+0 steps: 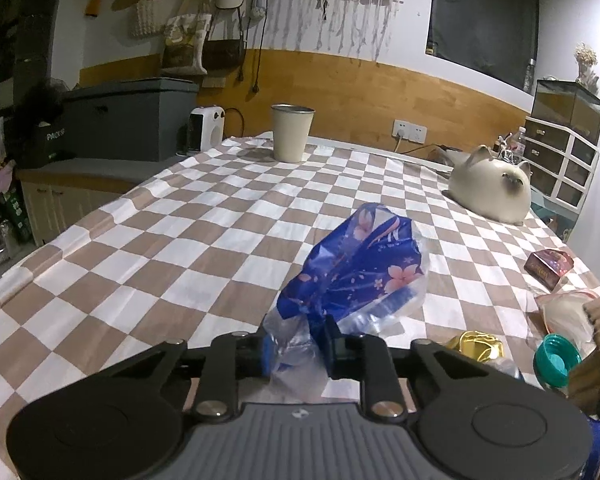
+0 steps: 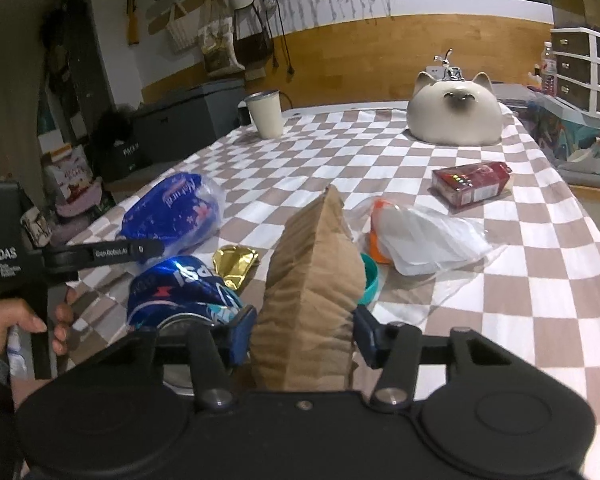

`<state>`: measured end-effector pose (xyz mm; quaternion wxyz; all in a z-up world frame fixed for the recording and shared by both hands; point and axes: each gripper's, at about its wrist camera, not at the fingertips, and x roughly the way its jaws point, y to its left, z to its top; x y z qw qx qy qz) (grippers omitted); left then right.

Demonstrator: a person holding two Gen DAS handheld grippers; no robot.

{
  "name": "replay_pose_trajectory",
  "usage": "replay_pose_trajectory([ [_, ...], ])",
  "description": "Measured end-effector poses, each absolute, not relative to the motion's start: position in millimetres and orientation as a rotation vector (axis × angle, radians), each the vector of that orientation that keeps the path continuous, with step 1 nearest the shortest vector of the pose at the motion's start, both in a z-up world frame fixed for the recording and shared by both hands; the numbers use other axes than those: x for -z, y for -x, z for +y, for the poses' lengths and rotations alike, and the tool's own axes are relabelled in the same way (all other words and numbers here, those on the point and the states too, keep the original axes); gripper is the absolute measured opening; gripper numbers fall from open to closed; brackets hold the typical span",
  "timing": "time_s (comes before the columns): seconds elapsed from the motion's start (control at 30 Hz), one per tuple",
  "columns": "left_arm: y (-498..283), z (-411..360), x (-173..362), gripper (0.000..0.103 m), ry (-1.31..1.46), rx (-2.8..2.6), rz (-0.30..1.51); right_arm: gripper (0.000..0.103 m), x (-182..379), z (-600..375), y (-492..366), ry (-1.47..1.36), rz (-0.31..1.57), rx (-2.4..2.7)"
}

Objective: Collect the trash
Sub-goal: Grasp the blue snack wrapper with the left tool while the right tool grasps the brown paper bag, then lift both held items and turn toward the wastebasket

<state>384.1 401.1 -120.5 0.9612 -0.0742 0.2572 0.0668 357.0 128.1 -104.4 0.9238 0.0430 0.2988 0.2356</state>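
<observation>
left gripper (image 1: 296, 350): jaws clamped on blue plastic wrapper (image 1: 356, 268), lifted, centre frame, long axis up-right;
right gripper (image 2: 304, 334): jaws pinching brown paper bag (image 2: 312, 280), upright, lower centre;
relation: bag right of wrapper, mouth unseen

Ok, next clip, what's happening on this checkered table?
A person is clearing trash with a handheld gripper in each hand. The left gripper is clamped on a blue flowered plastic bag, lifted over the checkered tablecloth. The right gripper holds a brown paper bag. Still lying on the cloth are a crushed blue can, a gold wrapper, a clear plastic bag and a red box.
</observation>
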Motion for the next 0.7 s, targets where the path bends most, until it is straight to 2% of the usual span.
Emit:
replay_pose_trajectory([
  [0.3, -355.1, 396.5, 107.5, 0.02, 0.164, -0.247, 0.49, 0.05, 91.0, 105.8, -346.7, -0.124, 0.575, -0.484],
  [0.7, -292.9, 337.9, 83.2, 0.02, 0.113, -0.304, 0.428, 0.05, 77.1, 63.8, -322.0, -0.15, 0.544, -0.503],
])
